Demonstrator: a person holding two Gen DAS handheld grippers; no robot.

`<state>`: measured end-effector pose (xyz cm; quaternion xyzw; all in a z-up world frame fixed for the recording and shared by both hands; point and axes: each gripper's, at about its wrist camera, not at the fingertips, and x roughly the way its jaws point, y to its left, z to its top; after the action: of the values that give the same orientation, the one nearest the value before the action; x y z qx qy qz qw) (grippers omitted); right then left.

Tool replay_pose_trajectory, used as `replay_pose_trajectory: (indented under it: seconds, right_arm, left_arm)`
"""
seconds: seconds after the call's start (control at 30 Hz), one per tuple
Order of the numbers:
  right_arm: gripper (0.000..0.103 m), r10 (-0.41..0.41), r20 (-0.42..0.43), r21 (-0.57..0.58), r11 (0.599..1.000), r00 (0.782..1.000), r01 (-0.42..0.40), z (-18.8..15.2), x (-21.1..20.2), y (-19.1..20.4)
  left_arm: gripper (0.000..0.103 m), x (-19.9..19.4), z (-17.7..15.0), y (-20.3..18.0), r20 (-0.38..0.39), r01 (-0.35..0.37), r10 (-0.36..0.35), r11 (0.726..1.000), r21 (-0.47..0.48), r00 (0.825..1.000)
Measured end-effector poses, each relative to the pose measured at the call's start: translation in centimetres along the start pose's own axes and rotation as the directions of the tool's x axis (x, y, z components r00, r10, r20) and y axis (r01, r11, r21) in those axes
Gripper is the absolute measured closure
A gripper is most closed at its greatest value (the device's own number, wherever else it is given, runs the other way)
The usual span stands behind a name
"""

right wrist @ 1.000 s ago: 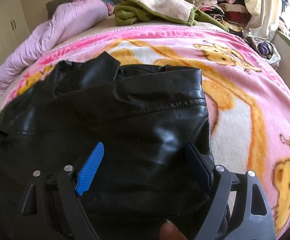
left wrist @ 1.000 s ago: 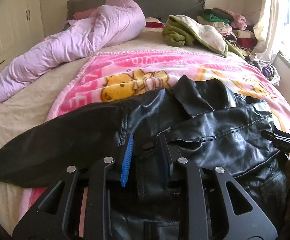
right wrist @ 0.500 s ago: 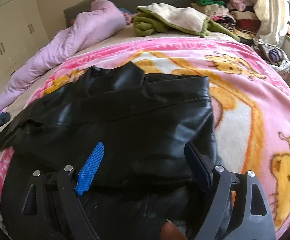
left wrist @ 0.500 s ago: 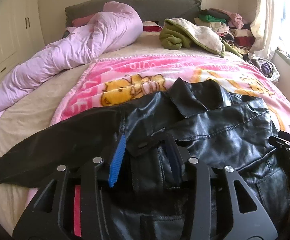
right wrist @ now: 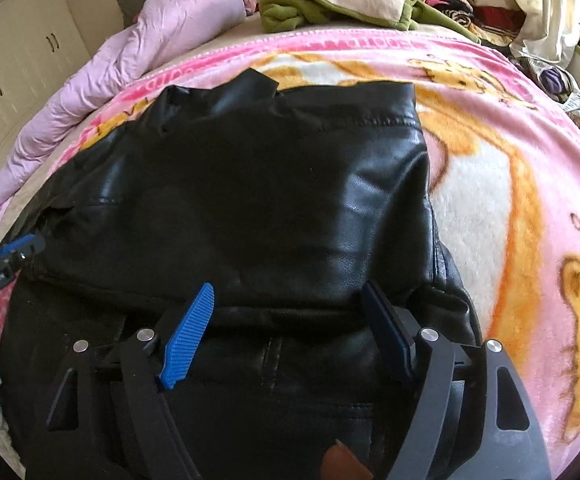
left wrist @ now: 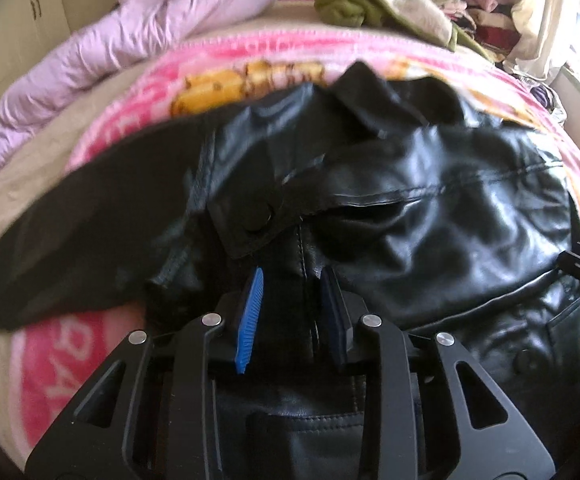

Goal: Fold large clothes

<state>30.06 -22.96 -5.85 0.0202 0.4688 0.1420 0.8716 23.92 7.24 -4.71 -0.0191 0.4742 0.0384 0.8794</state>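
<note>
With the black leather jacket [left wrist: 430,208] lying on the pink blanket [right wrist: 510,128], the left gripper [left wrist: 292,312] is closing around its front placket and the spread right gripper [right wrist: 290,332] is narrowing, risking slippage off slick leather.

A glossy black leather jacket [right wrist: 274,200] is shown on a pink blanket [right wrist: 530,152] printed with yellow-orange cartoon bears on cream. A lilac quilt [left wrist: 138,40] and an olive-green garment lined in cream [right wrist: 330,0] are seen beyond.
</note>
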Motion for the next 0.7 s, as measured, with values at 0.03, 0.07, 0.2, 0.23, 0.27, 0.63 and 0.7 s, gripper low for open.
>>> replay_pose_trajectory:
  seconds: [0.03, 0.07, 0.2, 0.23, 0.27, 0.63, 0.7]
  right_arm:
    - [0.029, -0.010, 0.002, -0.006, 1.000, 1.000, 0.010, -0.1, 0.0, 0.2]
    - [0.029, -0.013, 0.002, -0.010, 1.000, 1.000, 0.013, -0.1, -0.1, 0.2]
    - [0.028, -0.020, 0.018, -0.019, 1.000, 1.000, 0.021, -0.1, -0.8, 0.4]
    - [0.027, -0.021, 0.030, -0.026, 0.999, 0.999, 0.022, -0.1, -1.1, 0.6]
    - [0.027, -0.020, 0.046, -0.035, 0.999, 0.999, 0.022, -0.1, -1.6, 0.8]
    - [0.010, 0.070, 0.135, -0.112, 0.992, 0.988, -0.055, -0.4, -5.6, 5.5]
    - [0.009, 0.073, 0.147, -0.131, 0.990, 0.986, -0.054, -0.3, -6.0, 6.7]
  left_arm:
    - [0.080, 0.3, -0.3, 0.0, 0.001, 0.002, -0.002, 1.000, -0.002, 1.000]
    - [0.080, 0.4, -0.5, 0.0, 0.006, 0.001, -0.001, 1.000, 0.000, 1.000]
    - [0.081, -0.9, -0.6, 0.1, 0.032, 0.009, -0.009, 1.000, -0.012, 0.999]
    - [0.080, -1.5, -0.5, 0.2, 0.045, 0.019, -0.018, 1.000, -0.019, 0.999]
    - [0.077, -2.5, -0.5, 0.4, 0.065, 0.033, -0.031, 0.999, -0.028, 0.997]
    - [0.009, -7.9, -0.5, 3.2, 0.145, -0.063, 0.073, 0.995, -0.076, 0.987]
    - [0.009, -8.4, -0.5, 3.7, 0.151, -0.078, 0.088, 0.994, -0.073, 0.985]
